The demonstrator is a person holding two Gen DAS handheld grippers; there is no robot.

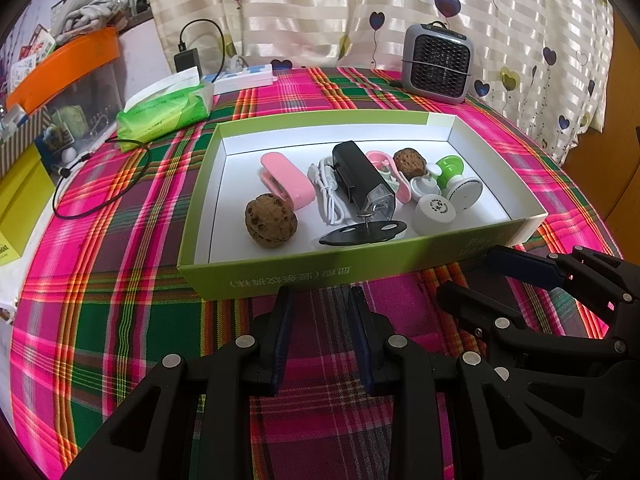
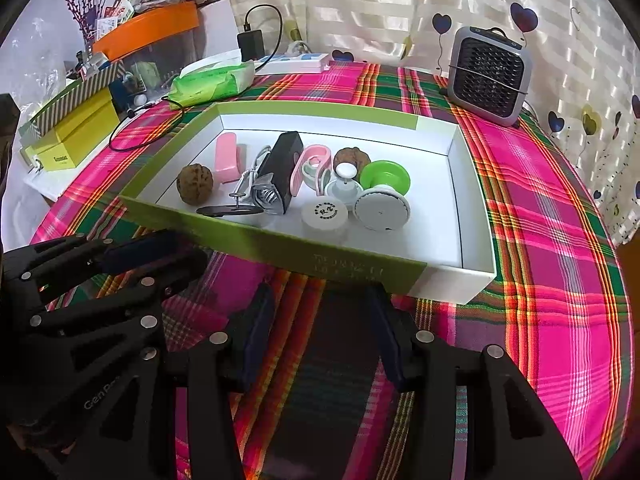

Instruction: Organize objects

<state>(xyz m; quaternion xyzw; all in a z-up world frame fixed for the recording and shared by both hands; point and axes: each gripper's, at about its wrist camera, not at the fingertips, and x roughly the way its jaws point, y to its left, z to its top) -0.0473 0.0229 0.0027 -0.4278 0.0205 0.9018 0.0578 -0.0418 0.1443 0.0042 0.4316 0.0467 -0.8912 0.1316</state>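
Note:
A shallow green box (image 1: 320, 276) (image 2: 280, 248) with a white inside lies on the plaid cloth. It holds two walnuts (image 1: 271, 221) (image 2: 195, 183), a pink clip case (image 1: 289, 184) (image 2: 226, 157), a black lamp-like device (image 1: 362, 178) (image 2: 280, 168), a white cable (image 1: 328, 196), a white round cap (image 1: 434, 211) (image 2: 325, 215) and a green and white gadget (image 1: 460, 184) (image 2: 384, 196). My left gripper (image 1: 320, 296) (image 2: 188, 250) hovers just before the box's near wall, open with only cloth between its fingers. Beside it, my right gripper (image 2: 320, 296) (image 1: 468, 274) is open too, holding nothing.
A grey desk heater (image 1: 438, 64) (image 2: 490, 76) stands behind the box. At the back left are a green tissue pack (image 1: 166, 114) (image 2: 212, 82), a white power strip (image 1: 244, 78), a black charger (image 1: 187, 60) and a looped black cable (image 1: 100, 196). Boxes and an orange-lidded bin (image 2: 148, 28) crowd the left edge.

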